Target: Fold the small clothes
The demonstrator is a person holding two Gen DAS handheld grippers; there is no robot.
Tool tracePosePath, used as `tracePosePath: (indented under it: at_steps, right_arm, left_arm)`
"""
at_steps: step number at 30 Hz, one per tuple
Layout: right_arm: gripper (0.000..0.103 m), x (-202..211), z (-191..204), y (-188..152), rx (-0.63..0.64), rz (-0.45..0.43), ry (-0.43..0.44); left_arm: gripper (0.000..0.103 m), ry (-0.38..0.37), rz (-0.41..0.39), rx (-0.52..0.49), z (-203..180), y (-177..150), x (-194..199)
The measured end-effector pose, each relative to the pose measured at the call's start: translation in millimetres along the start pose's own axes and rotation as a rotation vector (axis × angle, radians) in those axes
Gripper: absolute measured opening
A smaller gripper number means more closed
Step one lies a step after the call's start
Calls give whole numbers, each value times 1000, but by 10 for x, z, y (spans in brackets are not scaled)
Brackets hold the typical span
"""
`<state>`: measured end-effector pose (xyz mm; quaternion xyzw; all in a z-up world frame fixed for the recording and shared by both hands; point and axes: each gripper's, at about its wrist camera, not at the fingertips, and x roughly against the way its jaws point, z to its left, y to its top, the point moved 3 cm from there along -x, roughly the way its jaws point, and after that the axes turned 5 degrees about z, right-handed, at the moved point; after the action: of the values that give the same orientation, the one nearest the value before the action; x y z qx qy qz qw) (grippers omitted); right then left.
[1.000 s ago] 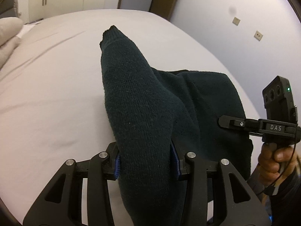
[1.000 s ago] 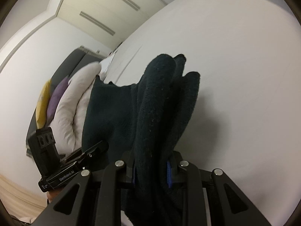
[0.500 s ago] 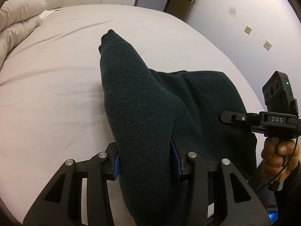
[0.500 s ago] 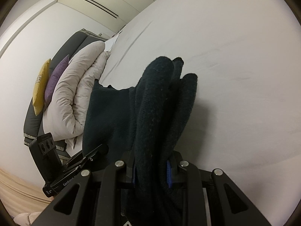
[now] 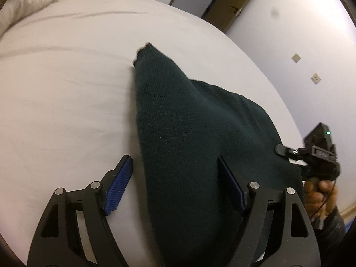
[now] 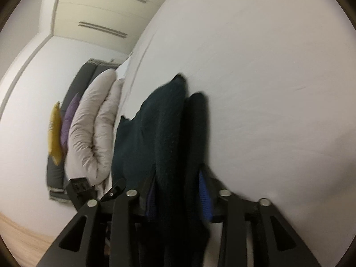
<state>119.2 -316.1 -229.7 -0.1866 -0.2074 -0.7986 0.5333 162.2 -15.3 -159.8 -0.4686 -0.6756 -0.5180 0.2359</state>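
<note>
A dark green knitted garment [image 5: 189,133] lies on the white bed [image 5: 66,93], one narrow end pointing away from me. My left gripper [image 5: 173,159] straddles its near part with the jaws opening wide. The left pad [image 5: 118,184] stands clear of the cloth and the right pad [image 5: 231,187] sits at the cloth's edge. In the right wrist view the same garment [image 6: 169,133] stands bunched in thick folds between the jaws of my right gripper [image 6: 178,175], which are opening, their blue pads loosened from it. A hand [image 5: 318,191] holds that gripper at the garment's right edge.
A rolled beige duvet [image 6: 89,133], a yellow pillow [image 6: 55,131] and a purple pillow [image 6: 70,115] lie against the dark headboard. Wardrobe doors [image 6: 100,11] and a brown door [image 5: 240,2] stand beyond the bed. Wood floor [image 6: 20,233] shows below the bed's edge.
Both grippers were shut on the garment and have now spread their jaws. Both hands have sunk toward the bed, and the cloth has settled lower on the sheet.
</note>
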Motion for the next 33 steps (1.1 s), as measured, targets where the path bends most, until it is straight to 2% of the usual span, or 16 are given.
tracePosePath:
  at_steps: [3, 5, 7, 10, 11, 14, 16, 17, 20, 22, 24, 25, 27, 29, 31, 33]
  right_arm:
    - [49, 283, 66, -53, 34, -60, -111]
    - [49, 448, 213, -108, 57, -93, -83]
    - [48, 537, 411, -198, 114, -103, 9]
    - [47, 362, 662, -370, 207, -31, 102]
    - [47, 284, 681, -402, 220, -10, 105]
    - [47, 1, 560, -475, 194, 55, 75]
    - [30, -47, 382, -484, 167, 61, 60]
    - [26, -42, 286, -471, 143, 58, 73]
    - [15, 51, -9, -456, 52, 36, 182]
    - [0, 98, -148, -479, 25, 22, 196]
    - [0, 136, -212, -500, 10, 9, 210]
    - [2, 188, -210, -526, 11, -3, 208]
    - [20, 315, -132, -577, 60, -25, 170]
    - [49, 480, 49, -661, 150, -58, 102]
    - [68, 674, 187, -730, 208, -114, 23]
    - [70, 908, 360, -805, 279, -193, -50]
  left_arm:
    - [78, 148, -66, -28, -116, -14, 267]
    - [78, 216, -125, -42, -199, -31, 438]
    - [78, 233, -162, -60, -289, -85, 584]
    - [78, 260, -147, -126, -512, -203, 516]
    - [78, 279, -125, -149, -597, -258, 422]
    - [78, 295, -67, -170, -344, -549, 359]
    - [79, 285, -60, -149, -260, -656, 285]
    - [85, 269, -67, -121, -237, -665, 261]
    - [98, 247, -53, -47, -150, -670, 184]
    - [98, 260, -57, -53, -148, -666, 212]
    - [97, 312, -87, -69, -194, -690, 321]
    - [97, 342, -109, -78, -219, -683, 393]
    - [97, 413, -177, -112, -374, -721, 588]
    - [97, 454, -235, -136, -493, -755, 774]
    - [97, 510, -303, -144, -646, -812, 996]
    - [99, 545, -386, -157, -747, -814, 1234]
